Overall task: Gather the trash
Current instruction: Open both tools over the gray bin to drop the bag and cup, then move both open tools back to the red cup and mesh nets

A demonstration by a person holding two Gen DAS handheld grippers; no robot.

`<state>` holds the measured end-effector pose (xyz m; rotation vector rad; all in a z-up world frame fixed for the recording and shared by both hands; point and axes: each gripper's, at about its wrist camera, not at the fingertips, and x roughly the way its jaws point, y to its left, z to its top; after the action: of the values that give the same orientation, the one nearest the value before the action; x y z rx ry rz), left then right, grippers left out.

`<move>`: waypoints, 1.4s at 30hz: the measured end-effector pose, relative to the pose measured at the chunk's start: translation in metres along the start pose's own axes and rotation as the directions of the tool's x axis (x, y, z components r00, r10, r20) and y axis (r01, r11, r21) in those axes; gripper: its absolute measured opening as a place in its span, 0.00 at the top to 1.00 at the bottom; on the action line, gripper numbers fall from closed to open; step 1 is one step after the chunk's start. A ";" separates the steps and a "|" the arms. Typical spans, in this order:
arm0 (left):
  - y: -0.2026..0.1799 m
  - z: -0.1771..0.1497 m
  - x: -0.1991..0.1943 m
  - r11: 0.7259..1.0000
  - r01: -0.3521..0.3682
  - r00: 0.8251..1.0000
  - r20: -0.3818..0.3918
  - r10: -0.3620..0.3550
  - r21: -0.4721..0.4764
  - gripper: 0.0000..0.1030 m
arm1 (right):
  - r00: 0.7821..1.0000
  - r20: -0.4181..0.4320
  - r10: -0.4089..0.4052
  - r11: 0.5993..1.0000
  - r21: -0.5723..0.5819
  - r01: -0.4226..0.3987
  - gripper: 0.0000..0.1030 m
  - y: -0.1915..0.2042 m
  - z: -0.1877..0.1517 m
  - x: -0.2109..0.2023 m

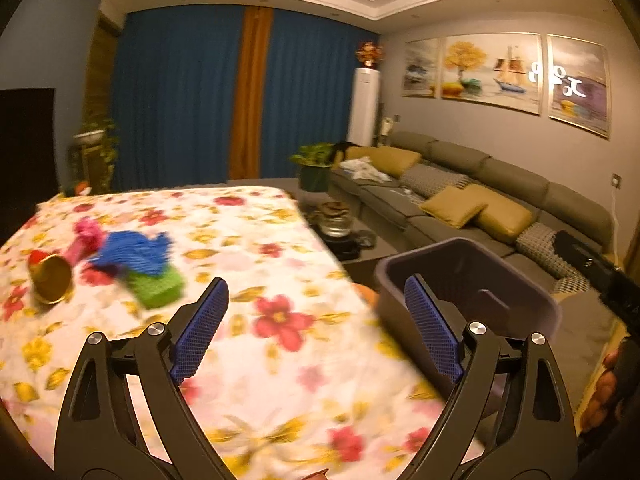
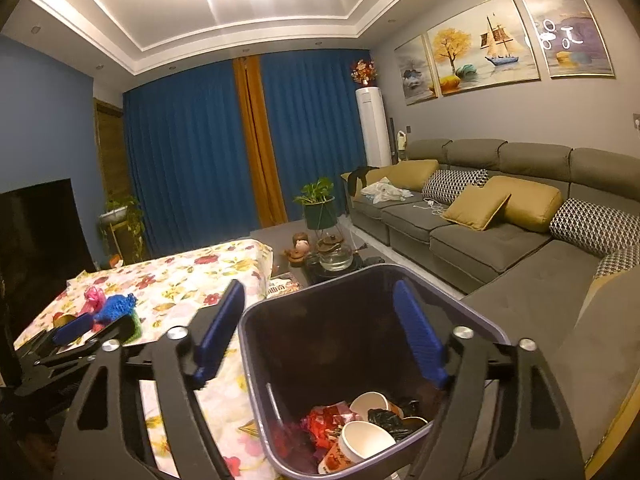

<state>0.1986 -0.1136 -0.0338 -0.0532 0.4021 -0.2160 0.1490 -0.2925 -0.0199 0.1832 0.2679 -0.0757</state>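
On the floral tablecloth [image 1: 280,240] lie a gold can [image 1: 50,280] and pink [image 1: 86,236], blue [image 1: 134,252] and green [image 1: 158,286] mesh pieces, blurred, at the far left. My left gripper [image 1: 316,284] hangs open over the cloth with nothing between its fingers, right of that pile. A dark bin [image 1: 400,320] stands off the table's right edge. My right gripper [image 2: 318,292] is open above the bin [image 2: 476,308], empty. Inside lie paper cups [image 2: 366,440], red wrappers [image 2: 324,420] and a black bag [image 2: 386,420]. The left gripper [image 2: 92,330] shows beside the mesh pile [image 2: 116,306].
A grey sofa [image 2: 500,240] with yellow cushions runs along the right wall. A low tea table with a glass kettle [image 2: 334,258] stands beyond the bin, a potted plant [image 2: 318,204] behind it. Blue curtains [image 2: 192,152] close the far wall; a dark television [image 2: 36,224] is at left.
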 end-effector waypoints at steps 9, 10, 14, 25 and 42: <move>0.086 0.003 -0.026 0.969 -0.244 0.969 0.021 0.245 -0.043 0.15 | 0.996 -0.020 0.086 0.995 -0.056 -0.088 0.23 0.056 -0.005 0.009; 0.092 0.003 -0.028 0.965 -0.258 0.966 0.021 0.259 -0.048 0.15 | 0.994 -0.027 0.102 0.993 -0.065 -0.103 0.23 0.066 -0.006 0.011; 0.133 0.007 -0.039 0.939 -0.336 0.940 0.027 0.339 -0.075 0.15 | 0.987 -0.047 0.156 0.983 -0.092 -0.159 0.23 0.102 -0.005 0.022; 0.220 0.009 -0.034 0.878 -0.465 0.884 -0.003 0.468 -0.112 0.15 | 0.967 -0.093 0.238 0.960 -0.129 -0.249 0.23 0.197 -0.007 0.069; 0.295 0.001 0.019 0.857 -0.474 0.879 -0.177 0.443 -0.205 0.24 | 0.953 -0.197 0.229 0.948 -0.177 -0.265 0.23 0.281 -0.032 0.164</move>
<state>0.2741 0.1698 -0.0674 -0.1830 0.5522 0.3094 0.3257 -0.0188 -0.0469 0.0200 0.4235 0.2187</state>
